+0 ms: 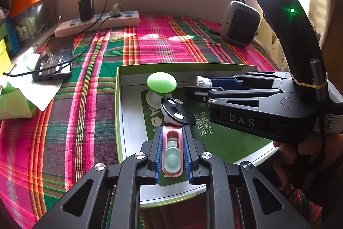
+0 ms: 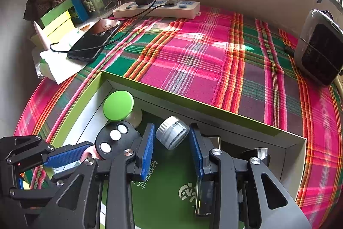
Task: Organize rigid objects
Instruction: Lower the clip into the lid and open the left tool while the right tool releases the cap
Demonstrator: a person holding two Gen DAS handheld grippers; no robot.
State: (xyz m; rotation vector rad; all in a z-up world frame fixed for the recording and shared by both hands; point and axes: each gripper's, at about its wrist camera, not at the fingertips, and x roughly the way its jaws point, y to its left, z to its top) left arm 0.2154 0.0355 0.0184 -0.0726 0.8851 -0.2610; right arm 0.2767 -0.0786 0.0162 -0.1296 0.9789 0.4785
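Pink-and-mint oblong plastic case (image 1: 172, 153), long axis along the fingers, clamped in the left gripper (image 1: 172, 153) above the green-lined cardboard box (image 1: 214, 67). Small clear ribbed-cap jar (image 2: 172, 135) lies between the right gripper's (image 2: 172, 143) parted pads near the box's far wall; contact cannot be told.

Both grippers are black plastic linkages with triangular cut-outs, silver screw heads at the pivots and ribbed blue pads lining the jaws. The right gripper (image 1: 198, 87) carries white "DAS" lettering, a QR sticker, a yellow rubber band, and a handle with a green light. The left gripper (image 1: 172, 153) shows the same build.
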